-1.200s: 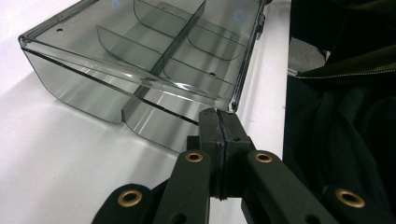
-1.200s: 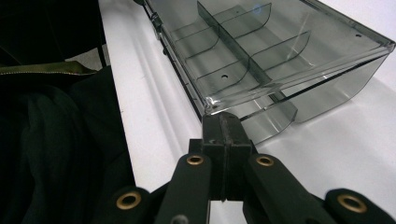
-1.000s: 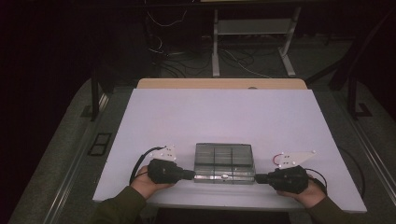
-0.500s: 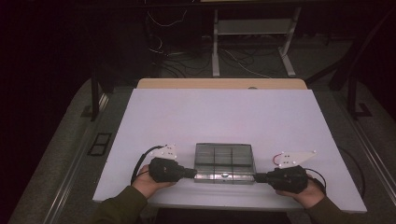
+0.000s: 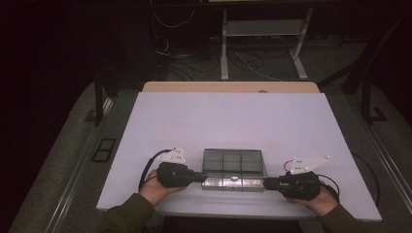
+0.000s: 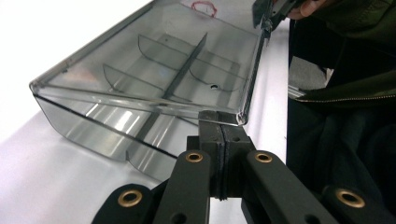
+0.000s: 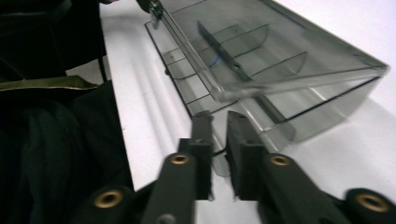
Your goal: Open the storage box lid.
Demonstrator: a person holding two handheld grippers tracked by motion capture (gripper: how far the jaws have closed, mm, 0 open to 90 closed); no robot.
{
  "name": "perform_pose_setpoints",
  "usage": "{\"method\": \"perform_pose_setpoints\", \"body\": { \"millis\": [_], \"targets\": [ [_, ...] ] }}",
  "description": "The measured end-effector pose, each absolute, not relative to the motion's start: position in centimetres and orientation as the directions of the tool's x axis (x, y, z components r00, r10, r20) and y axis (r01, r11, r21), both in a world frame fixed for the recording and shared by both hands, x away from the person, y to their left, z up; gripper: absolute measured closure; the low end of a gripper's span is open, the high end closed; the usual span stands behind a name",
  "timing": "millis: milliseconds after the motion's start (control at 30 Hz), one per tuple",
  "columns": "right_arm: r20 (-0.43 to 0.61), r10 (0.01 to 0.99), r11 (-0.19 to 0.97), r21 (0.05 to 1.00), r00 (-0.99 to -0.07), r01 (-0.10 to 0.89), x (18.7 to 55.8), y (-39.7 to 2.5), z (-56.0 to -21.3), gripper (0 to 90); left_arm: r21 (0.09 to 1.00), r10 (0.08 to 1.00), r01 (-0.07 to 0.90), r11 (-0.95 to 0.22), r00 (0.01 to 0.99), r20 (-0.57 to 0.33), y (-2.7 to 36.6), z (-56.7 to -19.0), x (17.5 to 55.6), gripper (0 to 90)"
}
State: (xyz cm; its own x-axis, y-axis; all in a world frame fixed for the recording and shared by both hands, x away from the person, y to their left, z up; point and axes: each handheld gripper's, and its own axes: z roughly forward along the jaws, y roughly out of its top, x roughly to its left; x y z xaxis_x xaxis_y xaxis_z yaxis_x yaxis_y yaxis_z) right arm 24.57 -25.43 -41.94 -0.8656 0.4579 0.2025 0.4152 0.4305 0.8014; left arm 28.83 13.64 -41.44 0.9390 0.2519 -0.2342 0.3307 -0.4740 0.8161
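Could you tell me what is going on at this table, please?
A person holds a gripper in each hand at the two near corners of a clear plastic divider box on the white table. The left gripper is closed at the lid's corner, and the lid stands slightly lifted off the base. The right gripper sits at the other corner with its jaws a little apart. The box's compartments look empty.

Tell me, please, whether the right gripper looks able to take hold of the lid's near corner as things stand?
Probably yes. The right gripper sits just under the lifted corner of the clear lid, jaws parted, with nothing between them and its edge. The left gripper is pinched shut at the lid's other near corner, well clear.
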Motion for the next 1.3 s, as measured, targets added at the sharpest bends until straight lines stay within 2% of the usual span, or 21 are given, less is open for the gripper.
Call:
{"method": "perform_pose_setpoints", "body": {
  "millis": [200, 467, 567, 767, 1300],
  "targets": [
    [0.212, 0.510, 0.397, 0.802, -0.834, 0.447, 24.7, -26.5, -42.0, 52.0, 0.828, 0.251, 0.327, -0.456, 0.940, -0.233, 13.4, -41.2, 29.0, 89.4],
    [0.216, 0.555, 0.371, 0.800, -0.803, 0.471, 25.0, -27.3, -42.5, 39.6, 0.840, 0.247, 0.305, -0.450, 0.946, -0.211, 13.2, -40.9, 29.1, 89.4],
    [0.223, 0.558, 0.364, 0.799, -0.799, 0.478, 25.0, -27.4, -42.4, 39.4, 0.848, 0.247, 0.296, -0.439, 0.947, -0.203, 13.1, -40.7, 29.2, 89.4],
    [0.218, 0.578, 0.362, 0.795, -0.786, 0.487, 25.2, -27.4, -42.6, 32.4, 0.857, 0.242, 0.289, -0.427, 0.949, -0.200, 12.9, -40.4, 29.3, 89.4],
    [0.221, 0.594, 0.350, 0.795, -0.774, 0.496, 25.3, -27.6, -42.7, 31.6, 0.881, 0.225, 0.254, -0.399, 0.959, -0.175, 12.4, -39.7, 29.7, 89.4]
  ]
}}
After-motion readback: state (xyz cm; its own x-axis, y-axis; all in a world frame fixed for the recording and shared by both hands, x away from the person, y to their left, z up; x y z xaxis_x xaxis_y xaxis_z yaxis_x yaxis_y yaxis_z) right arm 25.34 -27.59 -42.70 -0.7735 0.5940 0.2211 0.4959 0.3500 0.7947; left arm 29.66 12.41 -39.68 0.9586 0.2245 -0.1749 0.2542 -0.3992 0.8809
